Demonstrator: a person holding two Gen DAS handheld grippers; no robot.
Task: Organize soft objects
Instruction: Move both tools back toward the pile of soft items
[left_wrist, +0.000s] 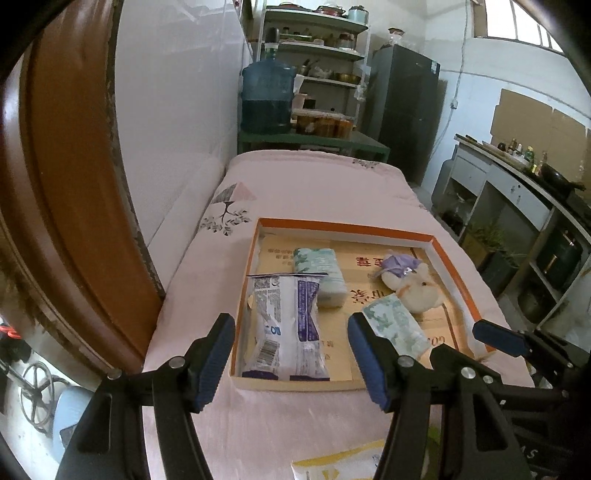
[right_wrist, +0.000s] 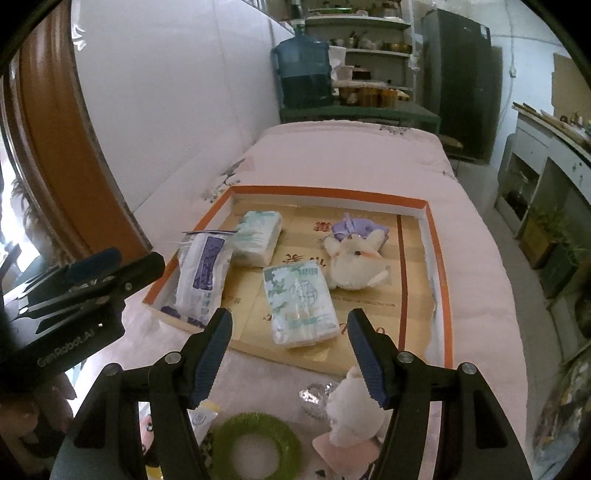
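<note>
Now the pink bed cover (right_wrist: 480, 258) carries the shallow orange-rimmed tray (right_wrist: 439, 280), and the soft things lie inside it: the long wipes packet (right_wrist: 201, 273) along its left edge, one tissue pack (right_wrist: 258, 236) just beside it, another tissue pack (right_wrist: 301, 302) near the front edge, and the white plush rabbit (right_wrist: 354, 266) toward the right. Both my tongs, left gripper (left_wrist: 291, 360) and right gripper (right_wrist: 290, 358), are released and hold nothing. Outside the front edge wait a small white plush (right_wrist: 351, 413) and a green ring (right_wrist: 255, 443). I think I should descend straight, pinch the plush at its middle, and squeeze gently.
</note>
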